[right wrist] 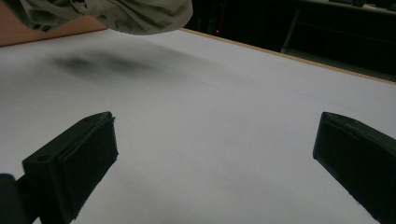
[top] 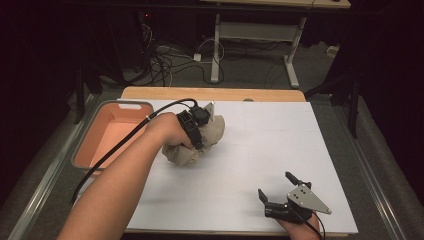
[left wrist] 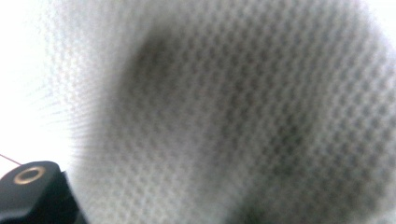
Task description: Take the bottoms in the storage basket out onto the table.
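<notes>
Your left claw point(top: 200, 131) was clenched on the beige cloth bundle point(top: 206, 142), the orange bin point(top: 112, 131) just to its left; your right claw point(top: 280, 191) rested released, well apart.

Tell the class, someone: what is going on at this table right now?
A person works with a gripper in each hand. The left gripper has a bunched beige cloth lifted off the white table, next to an orange bin. The right gripper rests near the front edge, jaws wide open and holding nothing.
</notes>
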`<state>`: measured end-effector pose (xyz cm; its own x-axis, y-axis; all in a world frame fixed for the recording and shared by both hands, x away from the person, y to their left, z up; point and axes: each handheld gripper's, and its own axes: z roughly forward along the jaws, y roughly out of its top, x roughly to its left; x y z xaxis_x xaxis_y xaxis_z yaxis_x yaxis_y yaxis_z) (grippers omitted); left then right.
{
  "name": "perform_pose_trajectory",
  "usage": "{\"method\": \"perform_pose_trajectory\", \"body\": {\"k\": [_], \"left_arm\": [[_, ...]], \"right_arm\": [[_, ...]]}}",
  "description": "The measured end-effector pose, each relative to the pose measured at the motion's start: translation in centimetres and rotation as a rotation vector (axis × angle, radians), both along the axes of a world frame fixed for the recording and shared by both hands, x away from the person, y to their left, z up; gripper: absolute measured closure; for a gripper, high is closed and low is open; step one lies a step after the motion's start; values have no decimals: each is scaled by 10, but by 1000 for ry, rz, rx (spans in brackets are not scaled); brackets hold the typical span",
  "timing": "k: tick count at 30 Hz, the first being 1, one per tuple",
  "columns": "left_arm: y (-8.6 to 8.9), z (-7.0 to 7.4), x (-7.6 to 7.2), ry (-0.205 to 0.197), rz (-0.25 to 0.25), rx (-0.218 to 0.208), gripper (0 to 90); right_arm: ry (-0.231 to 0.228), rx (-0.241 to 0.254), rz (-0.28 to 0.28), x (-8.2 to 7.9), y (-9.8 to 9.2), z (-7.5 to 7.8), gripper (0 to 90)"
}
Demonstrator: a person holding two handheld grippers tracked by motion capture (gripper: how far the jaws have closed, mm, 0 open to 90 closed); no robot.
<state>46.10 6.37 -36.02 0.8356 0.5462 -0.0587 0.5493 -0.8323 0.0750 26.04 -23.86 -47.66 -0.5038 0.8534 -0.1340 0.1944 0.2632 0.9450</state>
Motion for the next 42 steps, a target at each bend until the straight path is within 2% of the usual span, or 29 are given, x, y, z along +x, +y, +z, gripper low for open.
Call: {"method": "perform_pose_trajectory", "body": {"k": [1, 3, 8, 11, 16, 21, 26, 31, 34, 37, 38, 39, 41, 42], "left_arm": [[2, -5, 1, -9, 8, -25, 540], [3, -10, 3, -15, 15, -38, 540], [3, -22, 5, -8, 26, -44, 540], [0, -32, 7, -17, 39, -60, 539], [-4, -40, 9, -22, 38, -71, 539], [-9, -50, 14, -62, 72, -122, 539], [-10, -59, 17, -81, 87, -143, 532], [-12, -71, 16, -93, 103, -194, 521], [-12, -77, 16, -118, 116, -240, 492], [-10, -82, 14, -152, 108, -280, 455], [-10, -82, 14, -152, 108, -280, 453], [-9, -84, 13, -158, 116, -297, 453], [-6, -89, 13, -168, 121, -336, 402], [-6, -89, 13, -168, 121, -336, 382]], "right_arm": [[-2, -1, 1, 0, 0, 0, 6], [-1, -1, 1, 0, 0, 0, 6], [-2, -3, 3, 0, 0, 0, 6], [-2, -4, 3, 0, 0, 0, 6], [0, -3, 2, 1, 1, 0, 6], [5, 2, 1, 1, 0, -1, 6], [3, -1, 0, 1, 0, -1, 6], [3, 1, -1, 1, 0, -1, 6], [2, -1, -2, 2, 0, -1, 6], [3, -4, -5, 2, -1, -1, 6], [3, -4, -5, 2, -1, -1, 6], [4, -2, -8, 2, -1, -1, 6], [4, 2, -12, 2, -1, -1, 6], [4, 2, -12, 2, -1, -1, 6]]}}
